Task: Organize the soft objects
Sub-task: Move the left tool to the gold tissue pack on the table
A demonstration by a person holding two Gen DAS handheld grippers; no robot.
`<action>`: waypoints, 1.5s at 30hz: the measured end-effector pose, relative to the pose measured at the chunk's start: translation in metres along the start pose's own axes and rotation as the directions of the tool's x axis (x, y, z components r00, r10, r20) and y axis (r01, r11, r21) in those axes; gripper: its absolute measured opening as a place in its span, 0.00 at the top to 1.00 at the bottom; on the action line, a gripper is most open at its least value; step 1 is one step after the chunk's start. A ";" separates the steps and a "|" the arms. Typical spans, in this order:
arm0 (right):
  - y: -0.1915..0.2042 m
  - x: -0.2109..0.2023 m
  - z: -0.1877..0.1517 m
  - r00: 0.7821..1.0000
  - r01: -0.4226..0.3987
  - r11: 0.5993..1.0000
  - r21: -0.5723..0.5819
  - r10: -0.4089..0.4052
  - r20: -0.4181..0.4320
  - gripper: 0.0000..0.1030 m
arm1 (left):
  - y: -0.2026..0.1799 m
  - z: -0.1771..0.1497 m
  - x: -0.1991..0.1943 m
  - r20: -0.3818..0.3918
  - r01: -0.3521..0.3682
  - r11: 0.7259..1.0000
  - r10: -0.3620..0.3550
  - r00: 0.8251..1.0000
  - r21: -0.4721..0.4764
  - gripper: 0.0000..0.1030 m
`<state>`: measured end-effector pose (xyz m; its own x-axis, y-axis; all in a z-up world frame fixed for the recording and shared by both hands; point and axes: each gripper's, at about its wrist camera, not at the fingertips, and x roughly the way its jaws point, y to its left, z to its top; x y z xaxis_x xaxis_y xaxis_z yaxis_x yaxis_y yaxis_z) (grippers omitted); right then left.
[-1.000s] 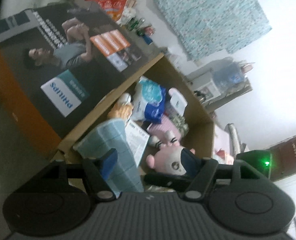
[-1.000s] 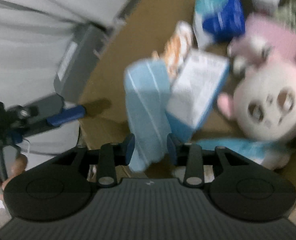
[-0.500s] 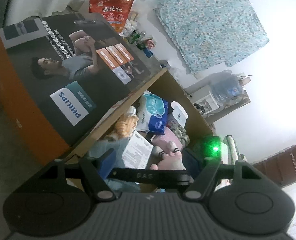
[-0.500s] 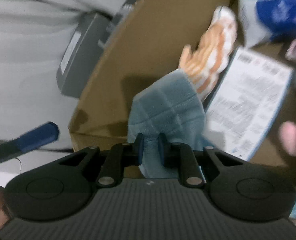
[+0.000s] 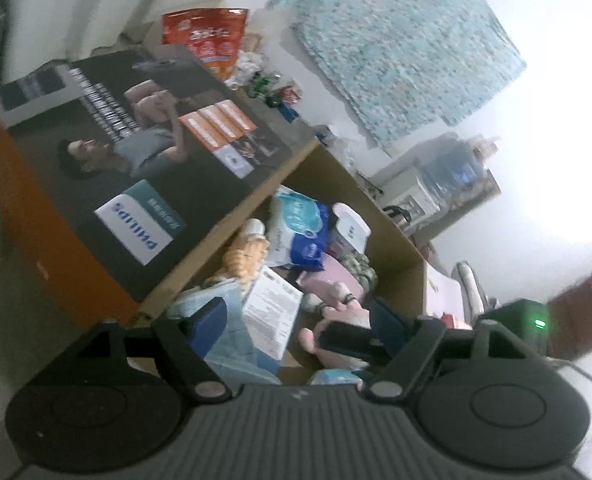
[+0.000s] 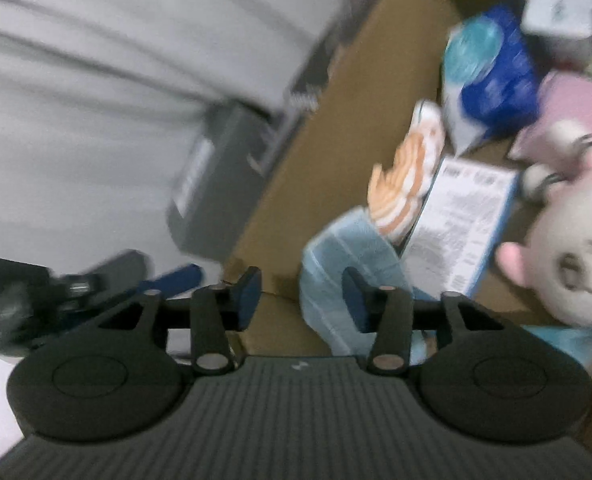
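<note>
Right wrist view: the right gripper [image 6: 302,294] is spread and empty at 6 o'clock, the blue cloth [image 6: 350,254] lying inside the cardboard box [image 6: 316,152] against its right finger. Placement appears finished; another soft item is to be fetched next, while the left gripper [image 5: 300,320] is spread over the box.

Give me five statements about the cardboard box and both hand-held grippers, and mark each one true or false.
1. The right hand-held gripper is clamped on the blue cloth. False: its jaws are open, and the cloth lies in the box.
2. The left hand-held gripper is open. True.
3. A pink plush toy lies in the cardboard box. True.
4. The box is empty. False: it holds several things.
5. An orange striped toy rests beside the cloth. True.
</note>
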<state>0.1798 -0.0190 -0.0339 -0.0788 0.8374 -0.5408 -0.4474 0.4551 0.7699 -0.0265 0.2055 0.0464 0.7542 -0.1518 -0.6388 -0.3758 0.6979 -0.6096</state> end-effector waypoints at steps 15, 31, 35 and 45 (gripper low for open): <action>-0.066 -0.240 -0.058 0.835 0.215 0.974 0.066 -0.218 0.506 0.06 | -0.189 0.015 0.095 -0.164 0.052 0.831 0.048 0.985 0.553 0.00; -0.191 -0.227 0.034 0.670 0.600 0.800 0.018 -0.514 0.536 0.01 | -0.350 0.040 0.385 -0.422 -0.089 0.835 0.363 0.830 0.542 0.00; -0.225 -0.205 0.053 0.693 0.563 0.825 0.048 -0.502 0.517 0.01 | -0.357 0.035 0.452 -0.472 -0.171 0.867 0.409 0.781 0.468 0.00; -0.262 -0.191 0.038 0.707 0.542 0.839 0.049 -0.487 0.513 0.02 | -0.345 0.014 0.554 -0.532 -0.320 0.868 0.488 0.692 0.381 0.06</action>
<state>0.3460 -0.2865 -0.1196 0.6191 0.5256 -0.5834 -0.3745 0.8507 0.3689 0.5284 -0.1091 -0.0904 0.0521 -0.1361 -0.9893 -0.3623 0.9206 -0.1458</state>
